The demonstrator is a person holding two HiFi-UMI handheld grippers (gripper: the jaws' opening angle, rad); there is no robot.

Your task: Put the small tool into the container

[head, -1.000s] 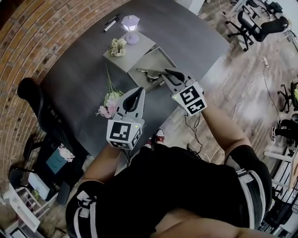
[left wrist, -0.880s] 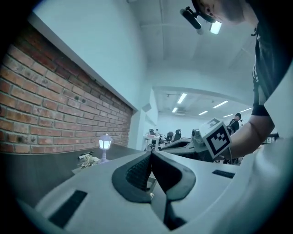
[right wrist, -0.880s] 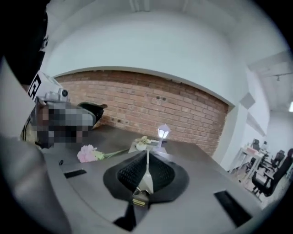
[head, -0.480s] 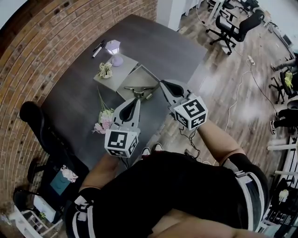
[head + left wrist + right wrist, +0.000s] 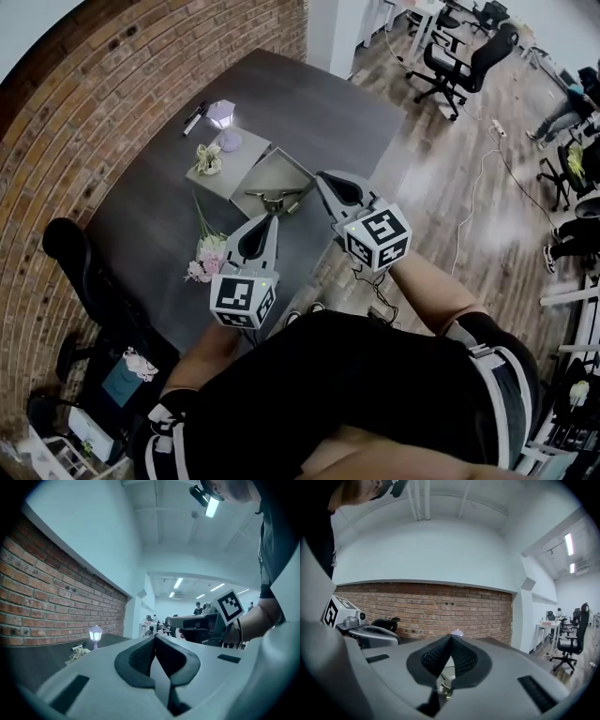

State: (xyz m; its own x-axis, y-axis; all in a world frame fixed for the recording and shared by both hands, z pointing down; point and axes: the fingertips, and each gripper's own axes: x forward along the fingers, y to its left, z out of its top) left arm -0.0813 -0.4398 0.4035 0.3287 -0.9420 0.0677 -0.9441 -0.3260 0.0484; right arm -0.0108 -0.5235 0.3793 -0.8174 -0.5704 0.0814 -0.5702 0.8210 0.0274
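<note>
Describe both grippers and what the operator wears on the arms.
Left gripper and right gripper: light grey tapered bodies, black ribbed pads, each with a white cube bearing black square markers. Black short sleeves with white stripes.

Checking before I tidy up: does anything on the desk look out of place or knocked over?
Only the flower bunch stands out. It lies flat on the table beside the open container rather than standing in anything. The small tool appears to lie inside the container, and nothing looks spilled or damaged.
</note>
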